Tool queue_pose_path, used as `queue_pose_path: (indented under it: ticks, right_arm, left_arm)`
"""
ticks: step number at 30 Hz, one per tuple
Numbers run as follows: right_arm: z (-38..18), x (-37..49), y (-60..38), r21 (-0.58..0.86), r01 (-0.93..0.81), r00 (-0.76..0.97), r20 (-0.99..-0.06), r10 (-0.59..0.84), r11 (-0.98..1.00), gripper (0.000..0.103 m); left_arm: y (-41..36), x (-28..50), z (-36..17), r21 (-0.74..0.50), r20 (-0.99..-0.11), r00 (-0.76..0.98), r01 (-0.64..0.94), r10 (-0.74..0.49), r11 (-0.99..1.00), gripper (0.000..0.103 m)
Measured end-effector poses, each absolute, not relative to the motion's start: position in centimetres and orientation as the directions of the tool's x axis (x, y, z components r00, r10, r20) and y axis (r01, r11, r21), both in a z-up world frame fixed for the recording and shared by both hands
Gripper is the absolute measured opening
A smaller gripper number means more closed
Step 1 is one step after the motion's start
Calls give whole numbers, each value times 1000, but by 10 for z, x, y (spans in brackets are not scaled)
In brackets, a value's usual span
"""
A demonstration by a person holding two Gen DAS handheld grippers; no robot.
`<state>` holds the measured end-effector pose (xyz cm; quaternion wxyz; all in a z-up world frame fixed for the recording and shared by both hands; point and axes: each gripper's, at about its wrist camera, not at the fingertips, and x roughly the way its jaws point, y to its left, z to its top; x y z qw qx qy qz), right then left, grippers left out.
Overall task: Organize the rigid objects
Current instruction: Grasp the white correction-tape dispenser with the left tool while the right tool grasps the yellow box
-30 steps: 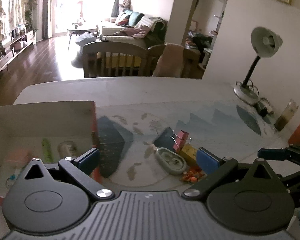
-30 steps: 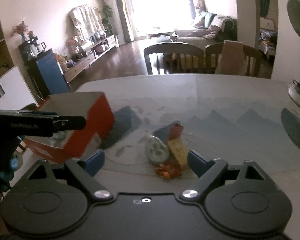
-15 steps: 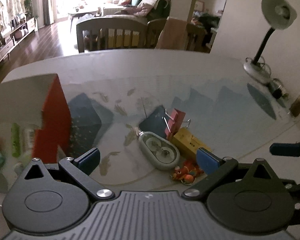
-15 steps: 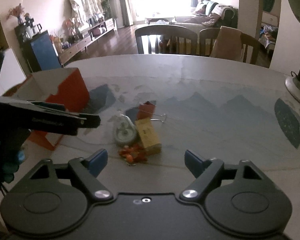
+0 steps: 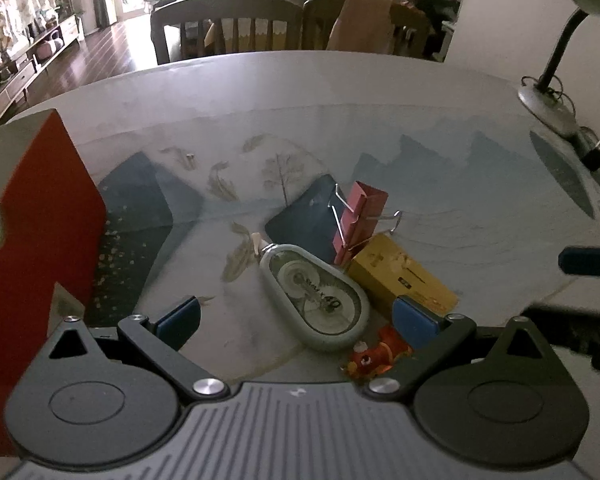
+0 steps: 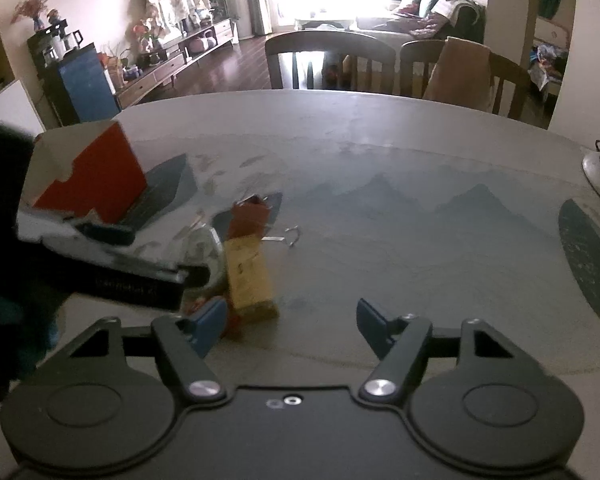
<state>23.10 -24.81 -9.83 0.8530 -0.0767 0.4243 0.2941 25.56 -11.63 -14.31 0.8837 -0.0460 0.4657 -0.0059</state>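
Red cardboard box [image 5: 40, 248] at table's left edge, contents hidden. Tape dispenser [image 5: 320, 296], yellow box [image 5: 404, 276], pink binder clip [image 5: 360, 220], orange toy [image 5: 380, 354] clustered mid-table [image 6: 420, 208]; right side bare. Left gripper [image 5: 296, 318] wide over dispenser. Right gripper [image 6: 290, 322] apart, just been closing, nothing between.

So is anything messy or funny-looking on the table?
Yes. A pink binder clip, a grey teardrop-shaped tape dispenser, a yellow cardboard box and a small orange toy lie jumbled in one heap, outside the red open box.
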Motion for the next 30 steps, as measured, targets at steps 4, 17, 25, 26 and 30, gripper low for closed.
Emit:
queue_pose_path:
  ticks: [4, 17, 25, 26, 30]
  right_arm:
    - [-107, 239, -241, 108, -606, 434, -785, 442, 788, 68]
    - [-132, 247, -222, 124, -645, 366, -817, 446, 754, 63]
    - [-142, 256, -199, 143, -660, 336, -822, 460, 738, 57]
    - [-143, 257, -196, 141, -661, 336, -822, 459, 737, 56]
    - [-146, 264, -187, 150, -655, 333, -823, 461, 741, 49]
  left_arm:
    - [-119, 263, -152, -76, -835, 549, -41, -41, 996, 103]
    - [-118, 276, -169, -60, -846, 534, -89, -3, 994, 102]
    - [-109, 280, -170, -70, -835, 550, -104, -1, 992, 87]
    - [-107, 281, -170, -71, -833, 553, -106, -1, 992, 84]
    - [-103, 281, -168, -76, -826, 564, -111, 0, 991, 71]
